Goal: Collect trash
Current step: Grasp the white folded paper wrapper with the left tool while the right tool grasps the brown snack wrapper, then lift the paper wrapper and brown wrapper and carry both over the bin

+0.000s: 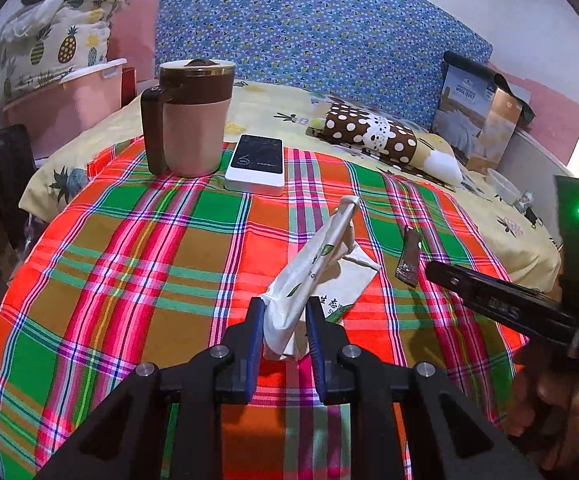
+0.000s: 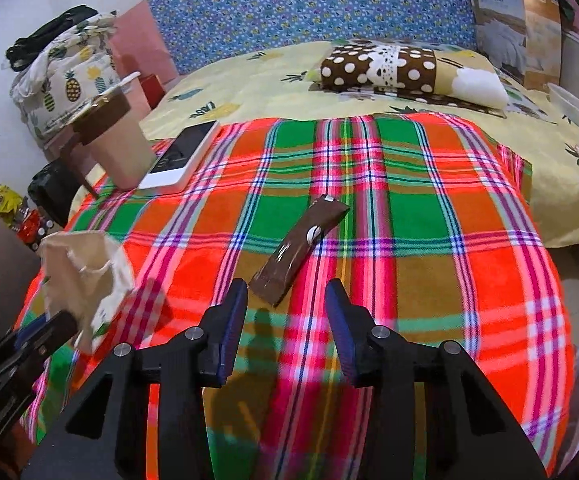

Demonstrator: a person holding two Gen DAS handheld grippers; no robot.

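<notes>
Right hand-held gripper [image 2: 286, 300] near wrapper's [image 2: 299, 250] edge

The white wrapper's [image 1: 309, 280] lower end hides between the fingers [image 1: 255, 336].

One white paper wrapper [image 1: 309, 276], one brown wrapper [image 2: 299, 249], one mug [image 1: 191, 118], one phone [image 1: 256, 164], one polka-dot pillow [image 1: 373, 130].

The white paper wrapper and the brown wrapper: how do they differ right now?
The white paper wrapper is crumpled and pinched in the left tool, lifted at an angle; the brown wrapper lies flat on the plaid blanket, untouched, just ahead of the open right tool. The white one looks bulkier; the brown is a slim strip. Both are trash.
</notes>
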